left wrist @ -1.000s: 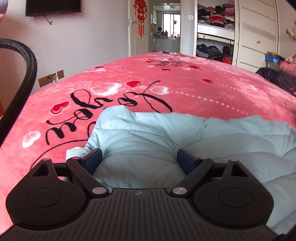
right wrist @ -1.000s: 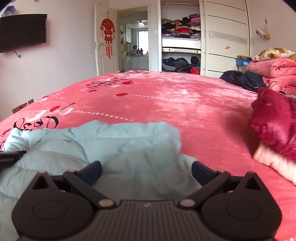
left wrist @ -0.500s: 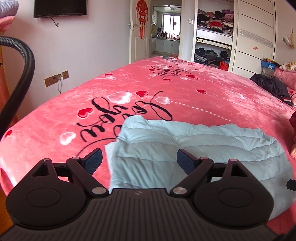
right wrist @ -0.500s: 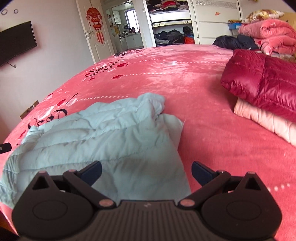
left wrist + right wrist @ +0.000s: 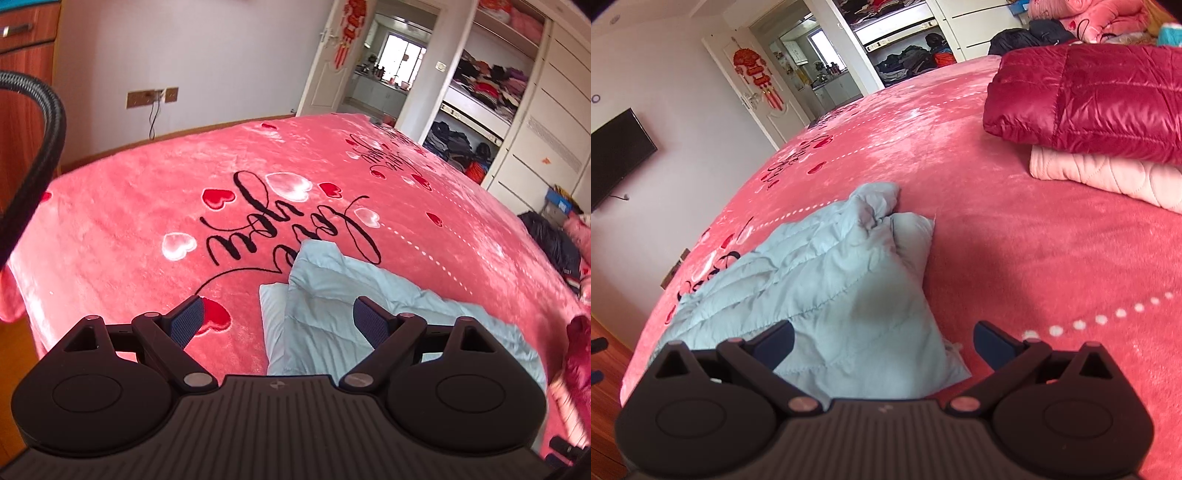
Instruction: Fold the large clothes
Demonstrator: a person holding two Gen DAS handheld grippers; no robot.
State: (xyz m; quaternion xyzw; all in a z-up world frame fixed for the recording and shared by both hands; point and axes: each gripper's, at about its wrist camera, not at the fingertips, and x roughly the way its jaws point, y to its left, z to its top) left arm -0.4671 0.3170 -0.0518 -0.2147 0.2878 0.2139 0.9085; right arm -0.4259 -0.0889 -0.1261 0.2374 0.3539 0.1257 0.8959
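Observation:
A light blue quilted jacket (image 5: 332, 295) lies folded on the pink bed cover (image 5: 147, 206), near the bed's front edge. It also shows in the right wrist view (image 5: 827, 273). My left gripper (image 5: 277, 321) is open and empty, raised above the jacket's left end. My right gripper (image 5: 882, 341) is open and empty, raised above the jacket's right end.
A folded dark red puffer jacket (image 5: 1089, 96) rests on a folded pale pink garment (image 5: 1108, 173) at the right of the bed. A black hose (image 5: 33, 147) curves at the left. A dark heap of clothes (image 5: 550, 243) lies at the far right. An open wardrobe (image 5: 476, 122) stands beyond the bed.
Both grippers have lifted up and back from the blue jacket, which now lies flat below them. The left view has swung left, the right view has swung right.

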